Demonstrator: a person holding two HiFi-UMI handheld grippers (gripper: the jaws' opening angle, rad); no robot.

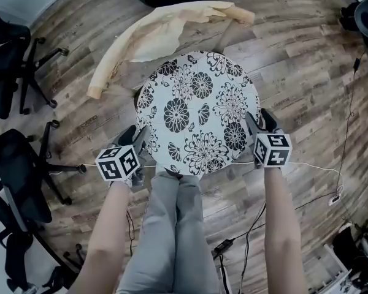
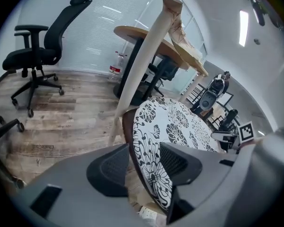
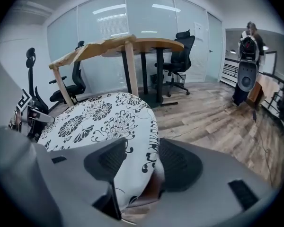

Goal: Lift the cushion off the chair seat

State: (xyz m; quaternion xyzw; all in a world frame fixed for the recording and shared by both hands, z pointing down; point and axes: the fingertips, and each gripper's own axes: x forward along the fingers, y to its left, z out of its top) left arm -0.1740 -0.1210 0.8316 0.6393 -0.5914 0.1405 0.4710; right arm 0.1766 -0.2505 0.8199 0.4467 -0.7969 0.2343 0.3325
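Observation:
A round white cushion with black flower print lies on the seat of a wooden chair, whose pale curved backrest stands behind it. My left gripper is at the cushion's front left rim. In the left gripper view, the left gripper is open, with the cushion's edge standing between the pads over the brown seat rim. My right gripper is at the right rim. The right gripper view shows the right gripper open too, its jaws astride the cushion's edge.
Two black office chairs stand on the wood floor at the left. The person's grey-trousered legs are just in front of the seat. Cables run over the floor at the right. A round table stands behind.

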